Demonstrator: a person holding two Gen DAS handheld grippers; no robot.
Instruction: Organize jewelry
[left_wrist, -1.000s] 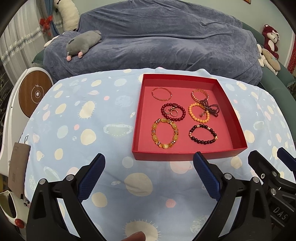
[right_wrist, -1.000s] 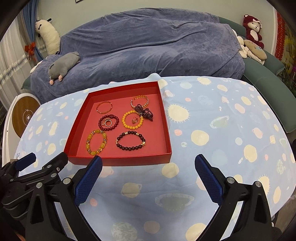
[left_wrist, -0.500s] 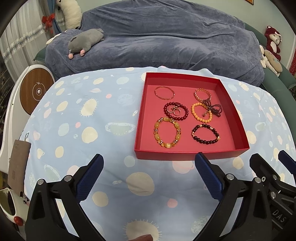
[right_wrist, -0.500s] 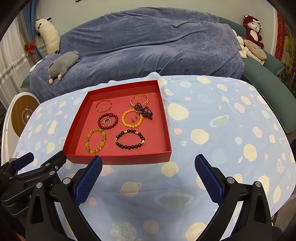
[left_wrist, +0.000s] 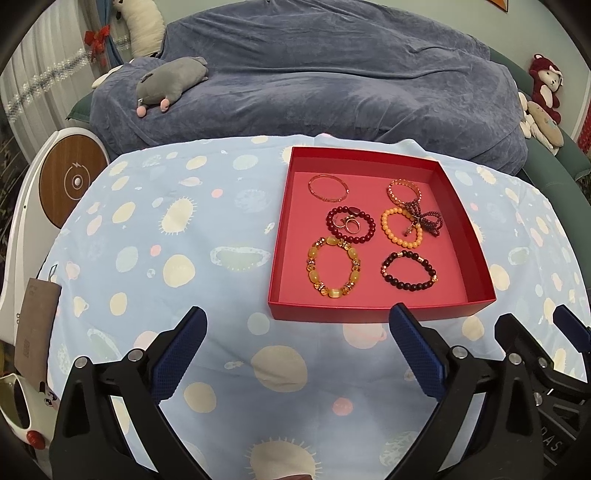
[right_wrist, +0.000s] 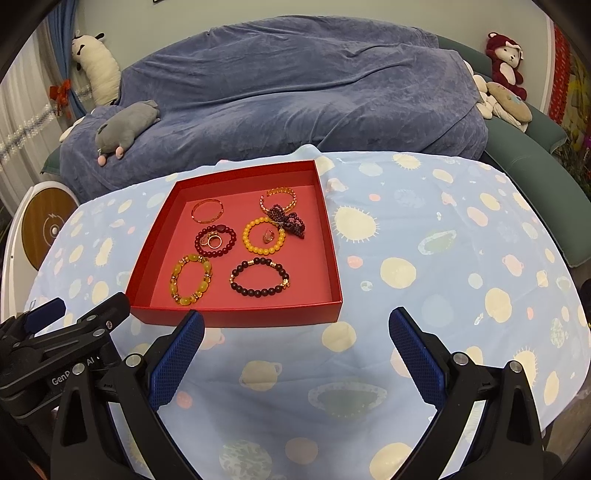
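Spotted blue cloth (left_wrist: 155, 266) covers the table, and nearest the cameras both grippers hover over it with nothing between their blue pads; the left gripper (left_wrist: 297, 332) is spread wide, and the right gripper (right_wrist: 295, 332) likewise, side by side just short of the red tray (left_wrist: 369, 312); the tray lies straight ahead of both, a little right of the left one and a little left of the right one, so neither looks clearly nearer. Inside the tray the jewelry sits in two rows running away from the grippers: nearest, a yellow bracelet (left_wrist: 334, 267) and a dark bead bracelet (left_wrist: 408, 271); behind them a red bracelet (left_wrist: 351, 225) ringing some rings (left_wrist: 349, 224), and an orange bracelet (left_wrist: 400, 227) touching a tangled purple strand (left_wrist: 426, 219); farthest, a thin bangle (left_wrist: 328, 187) and a gold bracelet (left_wrist: 404, 192); beyond stands a covered sofa (left_wrist: 332, 81).
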